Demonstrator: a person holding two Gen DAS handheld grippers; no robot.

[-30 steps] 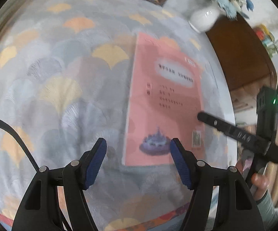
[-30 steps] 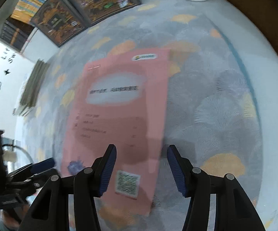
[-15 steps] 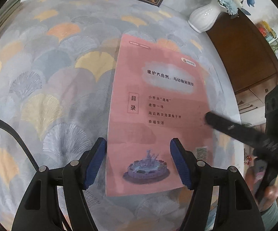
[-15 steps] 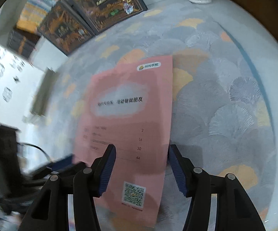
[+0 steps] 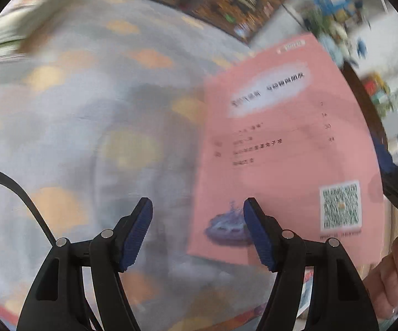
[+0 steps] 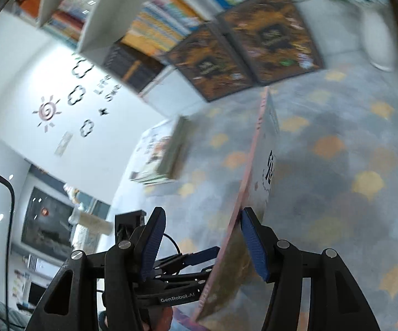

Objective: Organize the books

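The thin pink paperback book (image 5: 290, 149), which lay flat on the grey fan-patterned tablecloth (image 5: 94, 104) a second ago, now stands tilted up off it. Its lower edge leans on one pad of the right gripper (image 6: 199, 245); the jaws stand half apart, not pinching. The left gripper (image 5: 197, 230) hovers wide and empty beside the cover. Judged next: moving the book toward the flat book stack (image 6: 168, 151).

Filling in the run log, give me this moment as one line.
left gripper: open, holding nothing | right gripper: open, one pad against pink book | pink book: tilted up on edge over patterned cloth
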